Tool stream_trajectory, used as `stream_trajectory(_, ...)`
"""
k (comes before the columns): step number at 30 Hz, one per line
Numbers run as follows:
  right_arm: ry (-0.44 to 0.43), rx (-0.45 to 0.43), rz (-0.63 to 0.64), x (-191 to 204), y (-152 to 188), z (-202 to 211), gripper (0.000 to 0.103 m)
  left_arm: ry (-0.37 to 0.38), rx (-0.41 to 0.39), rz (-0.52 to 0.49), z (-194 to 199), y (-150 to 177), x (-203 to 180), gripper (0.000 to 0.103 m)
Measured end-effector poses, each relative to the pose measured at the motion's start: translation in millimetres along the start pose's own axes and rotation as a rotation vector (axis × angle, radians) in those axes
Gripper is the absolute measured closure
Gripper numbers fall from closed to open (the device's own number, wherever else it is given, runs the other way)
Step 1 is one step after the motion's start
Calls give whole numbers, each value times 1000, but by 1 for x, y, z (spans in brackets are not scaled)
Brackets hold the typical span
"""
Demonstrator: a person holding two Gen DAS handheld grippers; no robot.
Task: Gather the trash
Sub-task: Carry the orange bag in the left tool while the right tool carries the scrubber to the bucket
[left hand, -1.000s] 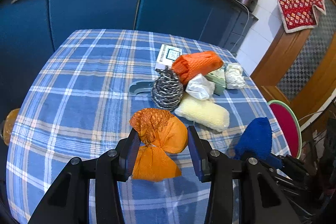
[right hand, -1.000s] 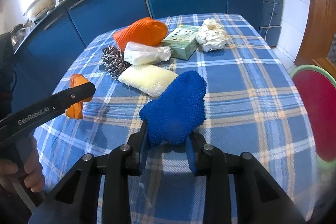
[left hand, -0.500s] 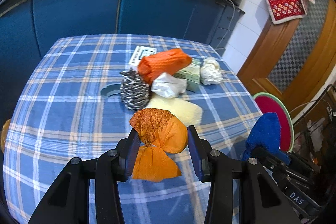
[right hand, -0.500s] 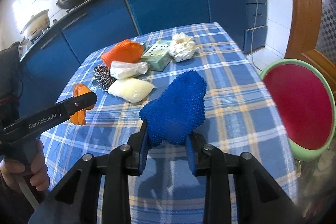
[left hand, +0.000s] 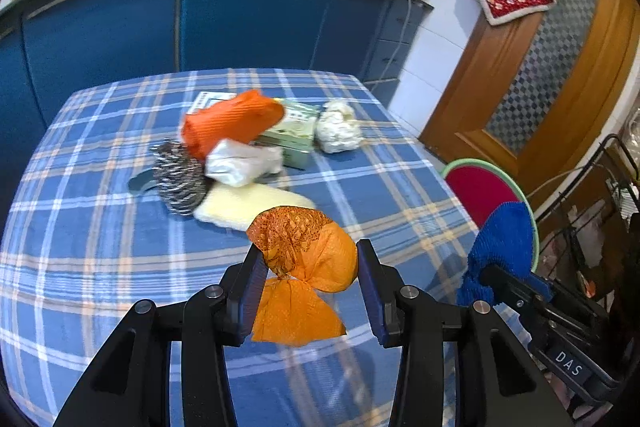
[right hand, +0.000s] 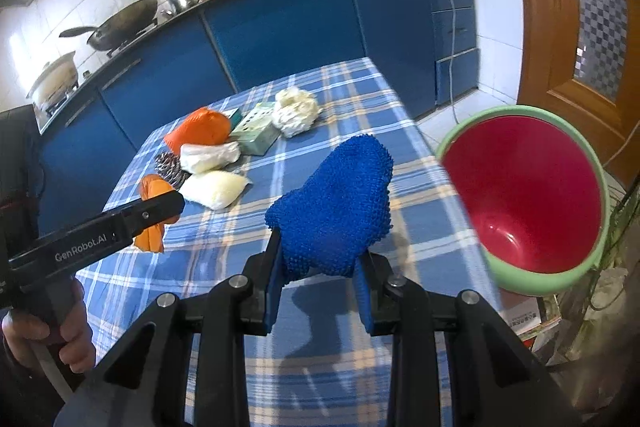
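My left gripper (left hand: 310, 287) is shut on a crumpled orange bag (left hand: 306, 259), held above the checked tablecloth (left hand: 100, 227). My right gripper (right hand: 320, 283) is shut on a nubbly blue cloth (right hand: 336, 207), lifted near the table's right edge. Each tool shows in the other's view: the orange bag (right hand: 152, 211) at left, the blue cloth (left hand: 506, 247) at right. On the table lie an orange cloth (left hand: 232, 121), a steel scourer (left hand: 178, 177), a white wad (left hand: 240, 163), a pale yellow sponge (left hand: 248, 205), a green box (left hand: 298, 135) and a white crumpled ball (left hand: 338, 131).
A red bin with a green rim (right hand: 528, 195) stands off the table's right edge, its mouth facing me. Blue cabinets (left hand: 240, 15) with pots on the counter run behind the table. A wooden door (left hand: 560, 67) is at right. A person's hand (right hand: 60, 331) grips the left tool.
Both grippers have carried their loads to the right and slightly up; the red bin has come much closer in the right wrist view. The table pile has slid left and farther away.
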State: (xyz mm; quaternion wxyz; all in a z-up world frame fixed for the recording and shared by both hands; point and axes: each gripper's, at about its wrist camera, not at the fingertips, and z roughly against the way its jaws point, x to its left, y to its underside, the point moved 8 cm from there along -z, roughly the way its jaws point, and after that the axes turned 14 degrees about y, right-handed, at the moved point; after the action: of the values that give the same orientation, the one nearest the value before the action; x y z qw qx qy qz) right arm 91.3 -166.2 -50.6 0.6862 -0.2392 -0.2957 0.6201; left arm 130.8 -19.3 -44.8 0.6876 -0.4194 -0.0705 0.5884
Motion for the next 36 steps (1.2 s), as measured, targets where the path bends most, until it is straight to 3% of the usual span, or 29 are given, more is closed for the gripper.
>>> stream_trajectory(12,40,-27,-78,-45,-5,8,69,68,54,-43,-29,-5,-46,57)
stream_trajectory(36,129,-27,-229,-127,-6,0,69,135,113,-226,-90,-22,-133,57)
